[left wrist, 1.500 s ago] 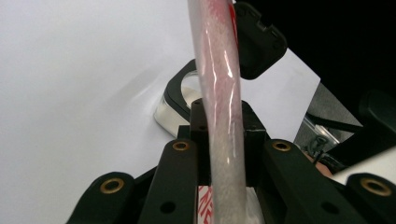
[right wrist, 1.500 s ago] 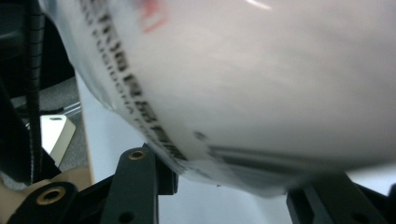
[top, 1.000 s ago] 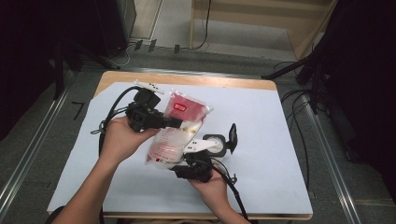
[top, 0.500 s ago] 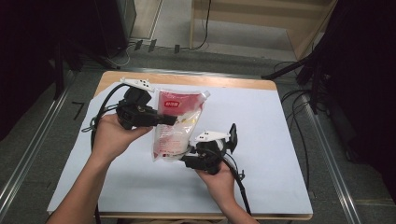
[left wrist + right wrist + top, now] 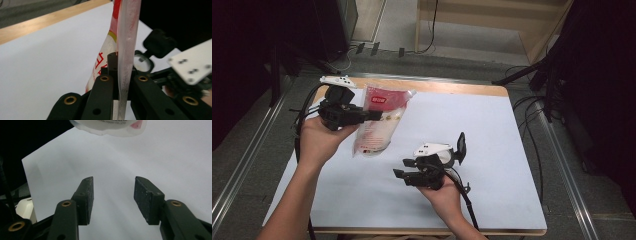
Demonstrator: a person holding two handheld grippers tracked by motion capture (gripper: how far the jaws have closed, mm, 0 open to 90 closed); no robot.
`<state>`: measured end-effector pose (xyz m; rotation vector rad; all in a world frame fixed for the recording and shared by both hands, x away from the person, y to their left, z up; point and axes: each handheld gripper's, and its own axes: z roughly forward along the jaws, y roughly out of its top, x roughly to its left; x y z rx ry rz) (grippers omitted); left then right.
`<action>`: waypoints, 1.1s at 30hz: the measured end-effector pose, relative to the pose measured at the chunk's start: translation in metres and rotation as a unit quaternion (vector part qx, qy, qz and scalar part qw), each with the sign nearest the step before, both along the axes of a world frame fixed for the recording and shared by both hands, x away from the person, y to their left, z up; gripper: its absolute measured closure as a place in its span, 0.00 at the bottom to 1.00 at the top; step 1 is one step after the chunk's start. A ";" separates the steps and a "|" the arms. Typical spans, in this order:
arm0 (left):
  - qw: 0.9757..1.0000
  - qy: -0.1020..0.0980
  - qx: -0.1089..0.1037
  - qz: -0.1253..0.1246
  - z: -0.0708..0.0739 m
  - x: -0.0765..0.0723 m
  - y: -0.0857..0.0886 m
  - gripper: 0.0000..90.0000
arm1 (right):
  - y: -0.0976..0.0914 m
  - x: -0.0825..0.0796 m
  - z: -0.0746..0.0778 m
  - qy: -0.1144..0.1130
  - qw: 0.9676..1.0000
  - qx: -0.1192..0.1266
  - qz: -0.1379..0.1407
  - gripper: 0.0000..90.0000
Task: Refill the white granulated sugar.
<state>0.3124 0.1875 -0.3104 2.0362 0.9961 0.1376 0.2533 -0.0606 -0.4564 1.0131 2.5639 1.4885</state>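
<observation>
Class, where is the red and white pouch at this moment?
In the high view the red and white pouch sits left of centre, clamped at its edge by the left gripper, above the white sheet.

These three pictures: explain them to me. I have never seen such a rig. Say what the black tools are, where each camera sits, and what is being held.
A person stands at a table covered by a white sheet and holds a hand tool in each hand. Each tool ends in two black jaws that pinch like tongs.

The high view looks down from above; the forearms enter from the bottom. The two gripper views come from small cameras riding on the tools, looking along their jaws.

The left gripper is shut on the edge of a red and white plastic pouch, which it holds off the sheet. In its own view the pouch's flat seam runs between the jaws.

The right gripper is open with nothing between its pads; its jaws have just been opening. The pouch's lower end hangs just ahead of it.
</observation>
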 end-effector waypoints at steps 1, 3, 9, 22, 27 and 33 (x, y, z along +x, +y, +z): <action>1.000 0.000 0.008 0.005 -0.003 0.002 0.001 1.00 | 0.001 0.000 0.000 -0.002 1.000 -0.002 0.004 0.55; 1.000 -0.001 0.015 0.012 -0.008 0.006 0.002 1.00 | 0.002 -0.001 0.000 -0.002 1.000 -0.002 0.010 0.54; 0.999 0.006 0.017 0.028 -0.026 0.020 0.008 1.00 | 0.001 -0.001 -0.001 -0.003 1.000 -0.002 0.020 0.53; 0.999 0.001 0.027 0.043 -0.066 0.051 0.003 0.99 | -0.007 -0.002 -0.003 0.012 1.000 -0.006 0.020 0.54; 0.999 0.002 -0.009 0.046 -0.076 0.058 0.008 0.99 | -0.011 -0.002 -0.003 0.017 1.000 -0.007 0.014 0.54; 0.999 0.007 -0.016 0.047 -0.077 0.052 0.015 0.97 | -0.014 -0.002 -0.001 0.014 1.000 -0.005 0.012 0.54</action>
